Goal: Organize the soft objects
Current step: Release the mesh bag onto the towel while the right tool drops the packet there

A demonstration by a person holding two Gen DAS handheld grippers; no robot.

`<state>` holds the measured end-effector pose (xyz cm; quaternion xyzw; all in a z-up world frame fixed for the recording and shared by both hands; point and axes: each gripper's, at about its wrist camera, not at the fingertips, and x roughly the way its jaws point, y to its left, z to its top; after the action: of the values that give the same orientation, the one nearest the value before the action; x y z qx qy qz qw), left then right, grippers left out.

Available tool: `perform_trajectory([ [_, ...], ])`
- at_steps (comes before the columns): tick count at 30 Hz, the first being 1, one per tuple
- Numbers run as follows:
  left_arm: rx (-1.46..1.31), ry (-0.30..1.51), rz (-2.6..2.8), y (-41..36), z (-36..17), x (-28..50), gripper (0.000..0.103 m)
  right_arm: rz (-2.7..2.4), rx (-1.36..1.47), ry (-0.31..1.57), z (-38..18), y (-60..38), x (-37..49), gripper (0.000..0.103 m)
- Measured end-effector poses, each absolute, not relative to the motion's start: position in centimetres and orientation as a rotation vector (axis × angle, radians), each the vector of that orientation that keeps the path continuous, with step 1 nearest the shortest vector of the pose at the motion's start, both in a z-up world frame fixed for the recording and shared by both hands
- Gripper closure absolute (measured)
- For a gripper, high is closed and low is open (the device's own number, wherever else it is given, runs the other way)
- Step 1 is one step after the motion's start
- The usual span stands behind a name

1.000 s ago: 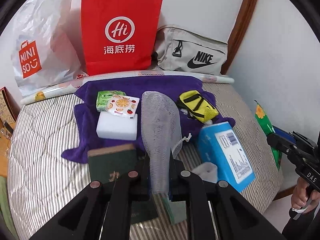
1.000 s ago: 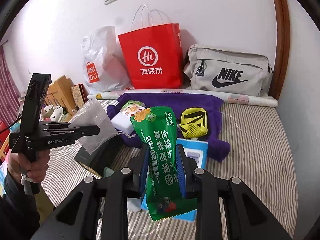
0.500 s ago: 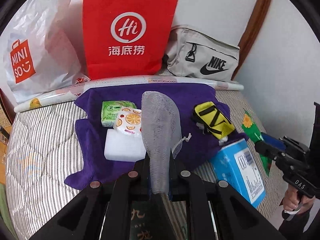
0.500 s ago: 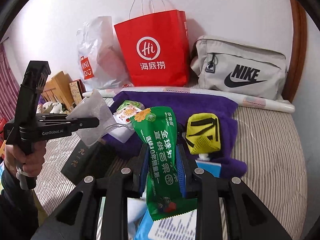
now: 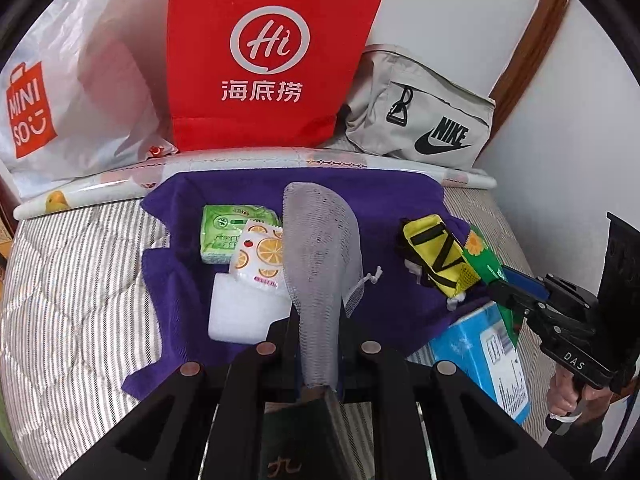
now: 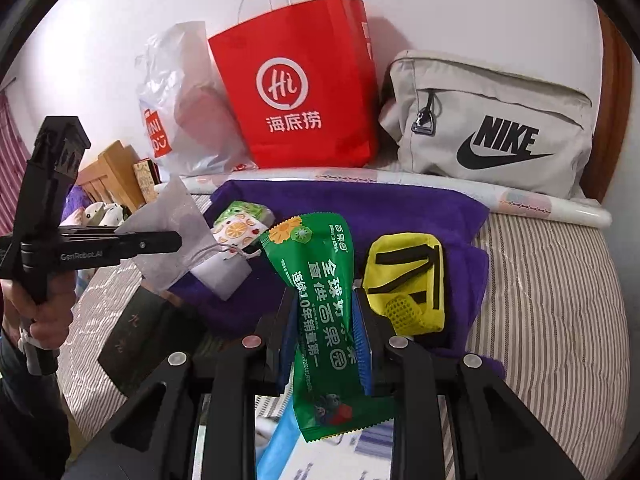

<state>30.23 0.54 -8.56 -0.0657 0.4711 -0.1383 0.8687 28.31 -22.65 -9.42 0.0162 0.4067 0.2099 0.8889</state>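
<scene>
Reading left to right, our left gripper (image 5: 318, 344) pinches a grey mesh pouch (image 5: 320, 256) above the purple towel (image 5: 384, 204), where tissue packs (image 5: 240, 240), a white sponge (image 5: 244, 312) and a yellow pouch (image 5: 436, 256) already lie. Our right gripper (image 6: 324, 340) clamps a green snack packet (image 6: 324, 292) above the towel's near edge. We judge the sorting partly done; both held items await placing, and the blue box (image 5: 480, 356) and dark book (image 6: 148, 332) are partly hidden.

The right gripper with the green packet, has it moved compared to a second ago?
Yes. In the left wrist view the right gripper and its green packet have come forward, from beside the blue box to the yellow pouch.
</scene>
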Motion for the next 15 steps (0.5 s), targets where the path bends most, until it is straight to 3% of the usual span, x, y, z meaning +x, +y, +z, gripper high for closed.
perform_trajectory([
  [15, -0.194, 1.054, -0.329, -0.5, -11.2, 34.4, 0.092, 0.399, 0.003, 0.924, -11.7, -22.6, 34.6, 0.077],
])
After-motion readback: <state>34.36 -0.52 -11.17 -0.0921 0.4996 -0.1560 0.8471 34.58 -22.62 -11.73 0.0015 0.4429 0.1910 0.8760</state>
